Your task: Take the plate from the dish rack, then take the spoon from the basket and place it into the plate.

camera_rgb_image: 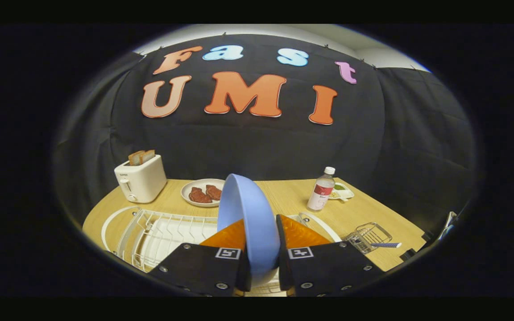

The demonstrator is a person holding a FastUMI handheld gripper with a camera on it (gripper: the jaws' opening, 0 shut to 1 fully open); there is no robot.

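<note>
The gripper (259,243) is clamping the blue plate (246,218) on edge between both orange fingers (228,236), holding it above the white dish rack (159,234). The plate is standing upright, its rim running straight away from the camera. Step one looks nearly done (plate out of the rack); next it needs setting flat on the table (292,196) before the spoon (386,244), lying in the wire basket (368,236), is fetched.
</note>
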